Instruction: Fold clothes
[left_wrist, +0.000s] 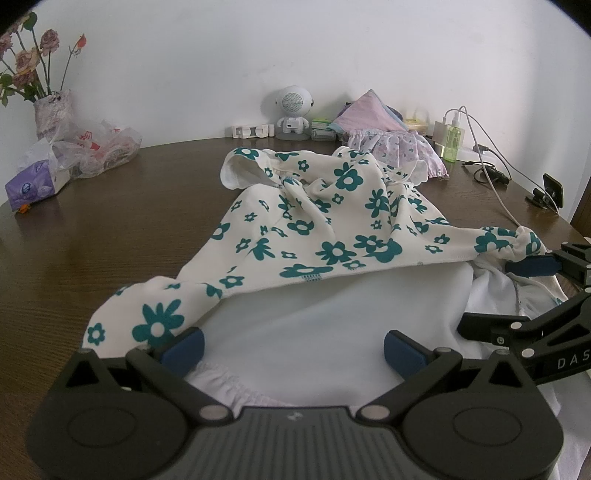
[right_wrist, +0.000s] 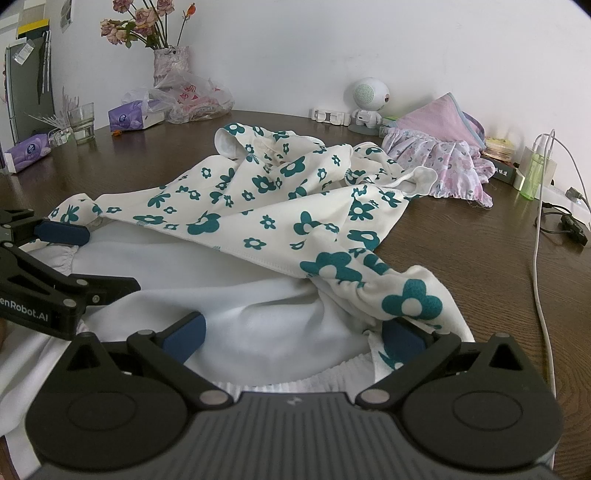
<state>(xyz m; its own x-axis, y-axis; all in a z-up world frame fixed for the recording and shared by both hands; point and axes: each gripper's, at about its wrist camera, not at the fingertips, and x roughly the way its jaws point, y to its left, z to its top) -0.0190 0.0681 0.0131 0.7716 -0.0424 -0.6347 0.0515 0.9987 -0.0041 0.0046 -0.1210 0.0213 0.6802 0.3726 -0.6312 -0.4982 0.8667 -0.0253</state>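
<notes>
A white garment with teal flowers (left_wrist: 332, 221) lies crumpled on the dark wooden table (left_wrist: 110, 229), its white lining (left_wrist: 314, 317) turned up toward me. My left gripper (left_wrist: 293, 345) is open over the lining, and a gathered floral corner (left_wrist: 147, 321) drapes over its left fingertip. My right gripper (right_wrist: 293, 334) is open too, with the other gathered corner (right_wrist: 406, 299) lying over its right fingertip. The hem (right_wrist: 229, 251) stretches between the two corners. Each gripper shows in the other's view: the right gripper (left_wrist: 491, 293) and the left gripper (right_wrist: 110, 258).
A pink floral garment (right_wrist: 443, 162) and a pink cloth are piled at the back right. Along the wall stand a vase of flowers (right_wrist: 171, 62), a plastic bag (right_wrist: 192, 98), tissue packs (right_wrist: 125, 118), a glass (right_wrist: 82, 122), a white robot speaker (right_wrist: 369, 99), a green bottle (right_wrist: 533, 173) and cables (right_wrist: 543, 229).
</notes>
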